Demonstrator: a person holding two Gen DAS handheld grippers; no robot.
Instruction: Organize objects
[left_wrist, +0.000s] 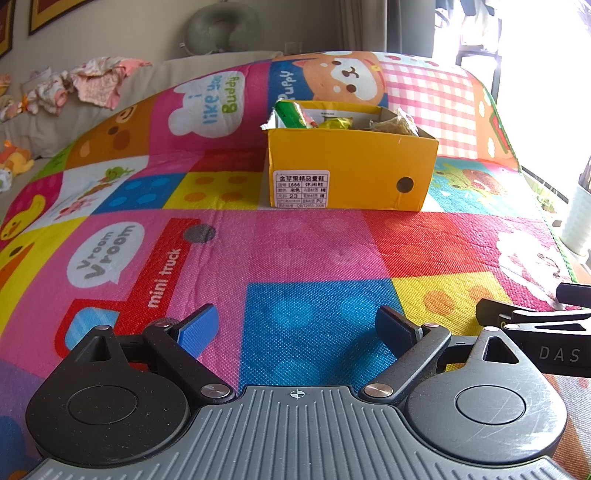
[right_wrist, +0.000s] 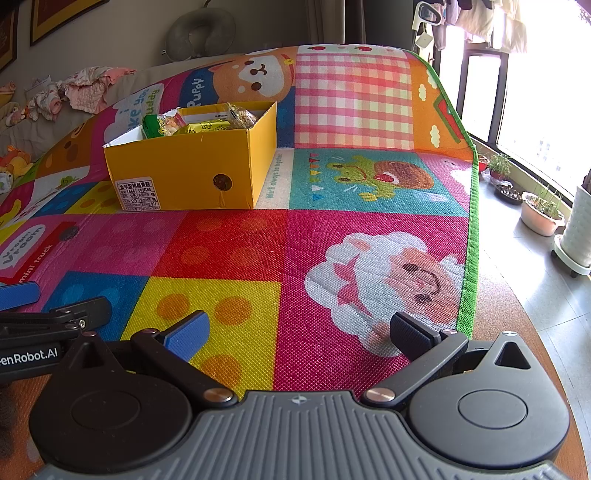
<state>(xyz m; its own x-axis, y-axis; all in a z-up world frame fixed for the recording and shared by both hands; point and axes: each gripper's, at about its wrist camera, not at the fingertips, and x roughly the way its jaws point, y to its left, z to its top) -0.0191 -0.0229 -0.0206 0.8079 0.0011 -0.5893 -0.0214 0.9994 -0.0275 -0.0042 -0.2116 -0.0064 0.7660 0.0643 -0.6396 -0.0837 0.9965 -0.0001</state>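
Both claws spread, holding nothing: left claw (left_wrist: 297, 328), right claw (right_wrist: 299, 332) low over play mat (right_wrist: 236, 240); yellow box (left_wrist: 351, 166) with snack packets (right_wrist: 199, 127) sits ahead

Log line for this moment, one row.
left gripper: open, empty | right gripper: open, empty | yellow shoebox: on play mat, holds snack packets | no loose items seen on mat

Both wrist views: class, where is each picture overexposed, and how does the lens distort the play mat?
Left wrist view: the window at top right is blown out white; the play mat bulges into a dome. Right wrist view: the window glares white on the right, and the mat's green edge curves.
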